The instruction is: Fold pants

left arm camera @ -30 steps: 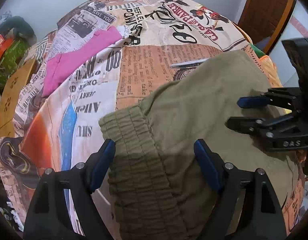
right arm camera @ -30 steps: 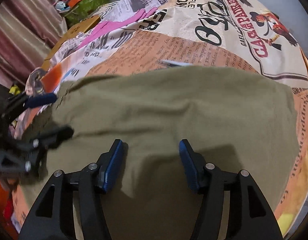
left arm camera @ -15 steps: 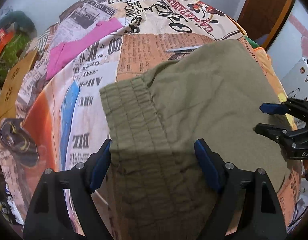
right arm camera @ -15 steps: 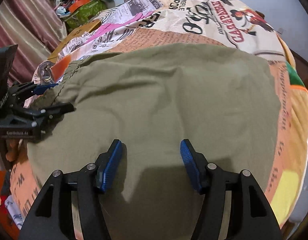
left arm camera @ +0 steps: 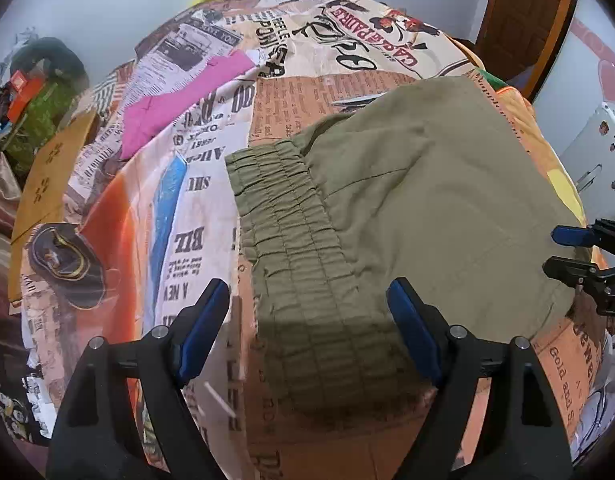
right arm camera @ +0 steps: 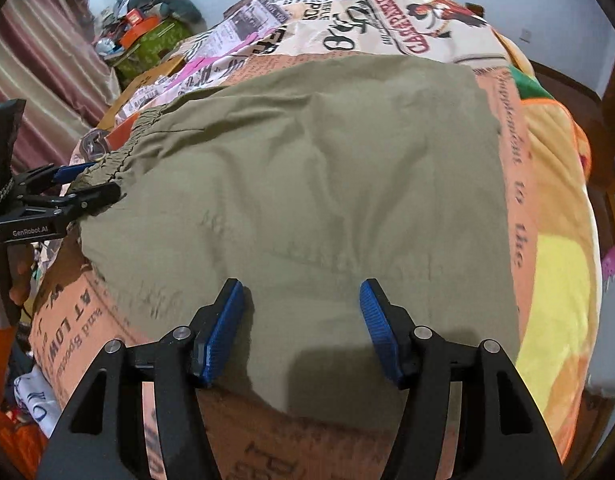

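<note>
Olive pants (left arm camera: 419,184) lie flat on the bed (left arm camera: 211,184), on a newspaper-print sheet. Elastic waistband (left arm camera: 291,240) faces the left side, bunched and ribbed; the rest of the fabric spreads toward the right edge of the bed.

Left tongs (left arm camera: 307,320): jaws wide apart, nothing gripped. They hover over the near end of the waistband, pads clear of the cloth; the left pad sits over bare sheet.

Right tongs (right arm camera: 301,320): jaws roughly half apart, nothing between them, hanging above the near edge of the pants with no contact visible. Its shadow falls on the fabric just below.

Each tongs shows in the other's camera at the frame edge, beside the pants' outer edges.

Pink cloth (left arm camera: 179,100) lies further up the bed, well apart from the pants. Clutter pile (right arm camera: 147,36) beyond the bed's far left corner.
</note>
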A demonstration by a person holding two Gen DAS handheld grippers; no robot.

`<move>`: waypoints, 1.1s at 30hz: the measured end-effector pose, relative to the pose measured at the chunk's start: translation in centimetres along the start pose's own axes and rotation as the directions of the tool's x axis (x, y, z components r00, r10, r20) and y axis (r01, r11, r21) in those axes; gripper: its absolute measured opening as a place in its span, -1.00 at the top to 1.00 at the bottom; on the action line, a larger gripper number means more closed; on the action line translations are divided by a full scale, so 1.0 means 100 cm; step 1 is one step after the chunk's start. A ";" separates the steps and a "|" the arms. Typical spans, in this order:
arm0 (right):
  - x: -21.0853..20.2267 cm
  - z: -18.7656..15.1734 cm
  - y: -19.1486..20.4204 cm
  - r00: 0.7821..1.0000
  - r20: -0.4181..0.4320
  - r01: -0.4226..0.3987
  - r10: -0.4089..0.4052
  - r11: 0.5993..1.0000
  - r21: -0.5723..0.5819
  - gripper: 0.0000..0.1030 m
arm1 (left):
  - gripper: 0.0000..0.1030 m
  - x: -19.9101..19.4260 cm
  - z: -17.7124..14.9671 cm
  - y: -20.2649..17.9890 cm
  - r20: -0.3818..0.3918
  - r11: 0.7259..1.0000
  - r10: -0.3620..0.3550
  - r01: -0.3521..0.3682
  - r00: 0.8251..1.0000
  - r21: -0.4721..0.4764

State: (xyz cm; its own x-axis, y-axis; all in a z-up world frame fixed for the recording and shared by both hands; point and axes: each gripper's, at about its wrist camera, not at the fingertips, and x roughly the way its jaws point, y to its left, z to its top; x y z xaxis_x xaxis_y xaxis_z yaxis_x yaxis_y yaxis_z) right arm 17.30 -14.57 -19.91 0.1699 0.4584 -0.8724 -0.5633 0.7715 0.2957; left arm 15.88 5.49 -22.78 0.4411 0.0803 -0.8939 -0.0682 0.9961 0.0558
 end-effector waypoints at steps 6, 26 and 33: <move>-0.010 -0.015 -0.010 1.000 0.014 0.007 -0.007 0.998 0.056 -0.10 | -0.60 -0.010 -0.011 -0.005 0.018 1.000 0.014 -0.014 1.000 0.009; -0.049 0.008 0.027 0.984 0.179 0.002 -0.002 1.000 -0.003 -0.18 | -0.60 -0.059 -0.034 0.007 0.045 0.982 -0.103 0.109 0.994 -0.153; -0.027 0.011 0.049 0.985 0.172 -0.006 0.017 0.998 -0.060 -0.20 | -0.60 -0.038 -0.049 -0.003 -0.020 0.948 -0.236 0.225 0.972 -0.227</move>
State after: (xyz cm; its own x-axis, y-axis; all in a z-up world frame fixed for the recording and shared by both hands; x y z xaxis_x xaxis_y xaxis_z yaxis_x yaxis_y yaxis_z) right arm 14.97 -11.52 -15.66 0.2975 0.5403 -0.7871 -0.6117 0.7409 0.2774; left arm 9.83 4.67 -21.64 0.4267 -0.1577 -0.8905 -0.1679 0.9537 -0.2494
